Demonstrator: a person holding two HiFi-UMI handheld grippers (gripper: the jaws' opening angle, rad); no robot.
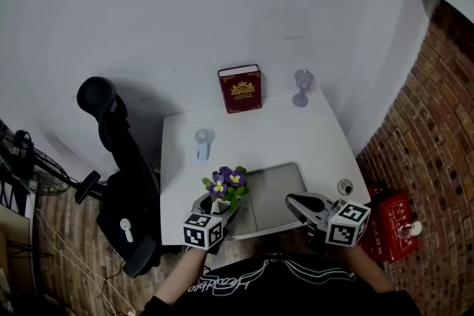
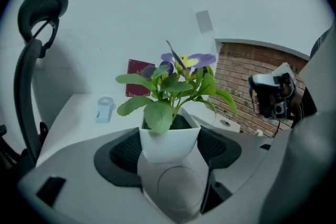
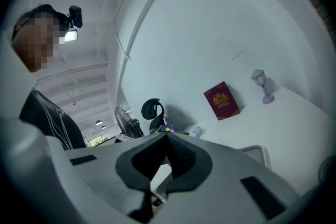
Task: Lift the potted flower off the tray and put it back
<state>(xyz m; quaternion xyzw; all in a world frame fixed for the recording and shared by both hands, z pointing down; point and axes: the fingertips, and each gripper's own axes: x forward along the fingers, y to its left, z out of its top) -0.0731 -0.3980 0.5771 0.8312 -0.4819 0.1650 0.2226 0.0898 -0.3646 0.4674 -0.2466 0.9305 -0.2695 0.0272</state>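
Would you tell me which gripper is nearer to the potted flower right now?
Left. The left gripper grips the potted flower by its pot; the right gripper is apart from it, on the other side of the tray.

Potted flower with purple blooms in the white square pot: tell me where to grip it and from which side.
Take the white square pot by two opposite flat walls, under the rim, coming in level from the near side. Green leaves spread above, and the pot widens upward, so it should wedge between pads. The left gripper holds it so.
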